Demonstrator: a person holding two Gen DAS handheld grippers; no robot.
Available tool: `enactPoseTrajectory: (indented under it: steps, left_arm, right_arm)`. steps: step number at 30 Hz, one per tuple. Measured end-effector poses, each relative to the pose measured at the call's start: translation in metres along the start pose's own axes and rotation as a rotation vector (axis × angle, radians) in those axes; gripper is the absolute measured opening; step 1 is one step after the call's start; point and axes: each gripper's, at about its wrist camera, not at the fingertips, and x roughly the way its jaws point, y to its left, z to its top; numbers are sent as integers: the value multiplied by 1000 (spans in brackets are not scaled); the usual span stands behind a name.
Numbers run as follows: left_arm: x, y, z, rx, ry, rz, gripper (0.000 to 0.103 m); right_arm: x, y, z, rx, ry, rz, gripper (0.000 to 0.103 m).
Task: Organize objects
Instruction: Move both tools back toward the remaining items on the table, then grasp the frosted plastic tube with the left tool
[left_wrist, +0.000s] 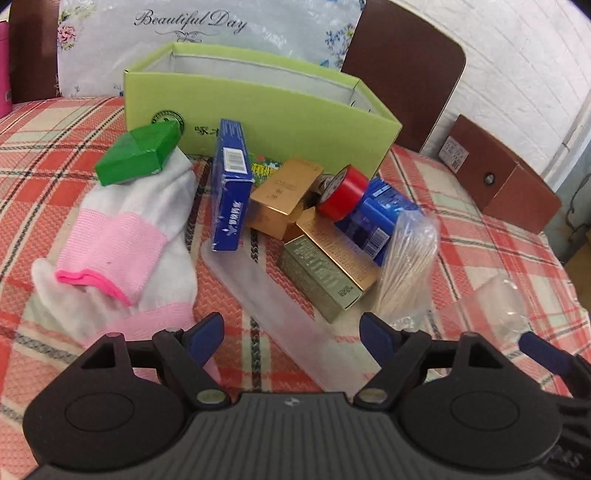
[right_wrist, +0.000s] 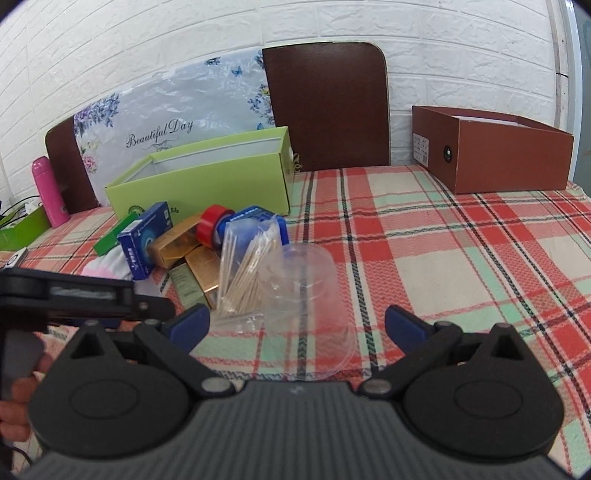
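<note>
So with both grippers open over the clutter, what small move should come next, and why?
Probably ease the right gripper forward and close on the clear plastic cup: it lies on its side between the open fingers, apart from the pile, with the green box open behind.

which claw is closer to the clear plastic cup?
Right. The right claw is open with the clear plastic cup between its fingers; the left claw faces the pile, cup off to its right.

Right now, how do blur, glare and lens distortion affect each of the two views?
Left wrist view: fisheye bends the light green cardboard box; the frosted plastic strip looks soft. Right wrist view: the clear plastic cup is faint, the brown shoebox sharp; no strong glare.
</note>
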Motion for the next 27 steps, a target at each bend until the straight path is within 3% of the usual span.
enactPoseTrajectory:
  steps: [1,3,4,6,9,12,15,19,27]
  left_arm:
    - [2,-3,0,27,-22,10,81]
    - [5,-7,-1,110,-22,25,62]
    - [3,-7,-2,151,-20,26,58]
    - [-3,2,-4,194,-2,-15,43]
    - [-17,23,-9,187,21,-19,37]
    - [-30,38,-13,145,19,11,37]
    - [-27,32,-12,124,18,2,49]
    - [-19,15,-13,203,17,20,48]
    - [-9,12,-8,210,2,20,48]
  right_arm:
    - [0,-2,0,2,3,-1,103]
    - [0,-4,-2,10,6,-1,103]
    - [0,-5,-2,12,7,-1,103]
    - [-1,-5,-3,15,4,5,103]
    - [2,-3,-5,16,8,19,103]
    - [7,1,-7,10,16,32,103]
    - [13,3,-6,15,25,35,103]
    - [10,6,-9,-11,24,26,103]
    - [11,5,-7,-55,15,-54,93]
